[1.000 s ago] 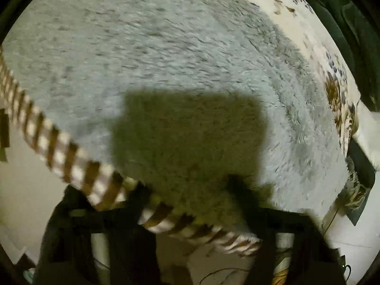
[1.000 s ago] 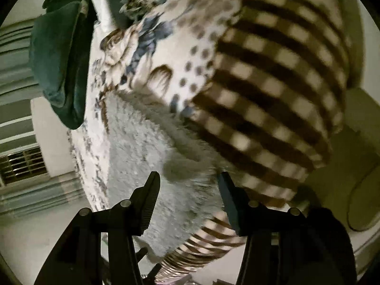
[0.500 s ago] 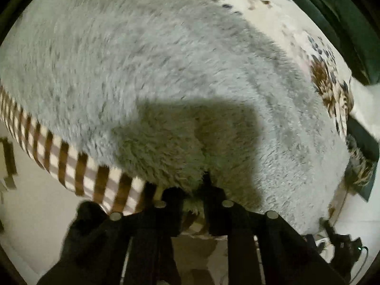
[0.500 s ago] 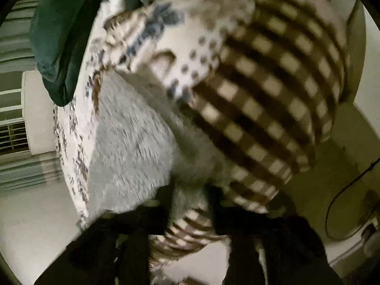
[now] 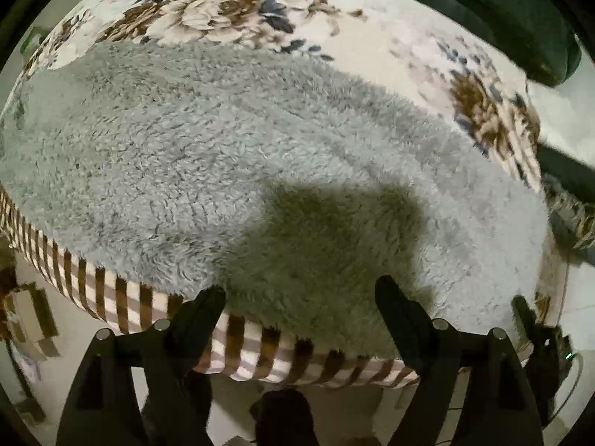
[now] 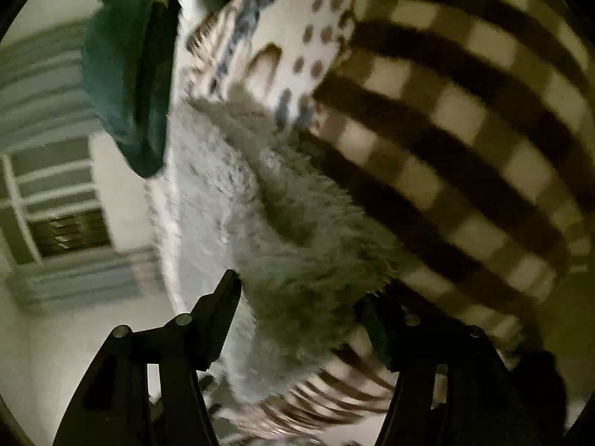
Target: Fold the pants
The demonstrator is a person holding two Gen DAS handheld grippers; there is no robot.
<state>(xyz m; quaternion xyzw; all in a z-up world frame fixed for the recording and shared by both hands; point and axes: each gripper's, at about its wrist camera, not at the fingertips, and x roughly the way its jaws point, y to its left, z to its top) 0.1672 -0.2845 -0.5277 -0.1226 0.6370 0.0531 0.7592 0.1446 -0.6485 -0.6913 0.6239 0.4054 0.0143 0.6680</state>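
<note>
The pants are grey, fluffy fleece (image 5: 230, 156), spread flat over a bed; in the right wrist view they (image 6: 297, 260) bunch into a thick fold. My left gripper (image 5: 301, 293) is open and empty, its fingertips at the pants' near edge by the bed's side. My right gripper (image 6: 305, 290) is open, its fingers either side of the bunched fleece edge; the right finger is partly hidden behind the fabric.
A floral cream bedspread (image 5: 390, 37) lies under the pants. A brown-and-cream checked blanket (image 6: 465, 141) borders the bed edge and also shows in the left wrist view (image 5: 122, 304). A dark green cushion (image 5: 483, 3) lies at the far right. Floor below.
Both grippers were shut on the fleece edge half a second ago and have opened, letting it go. The left gripper has drawn back, showing more of the pants.
</note>
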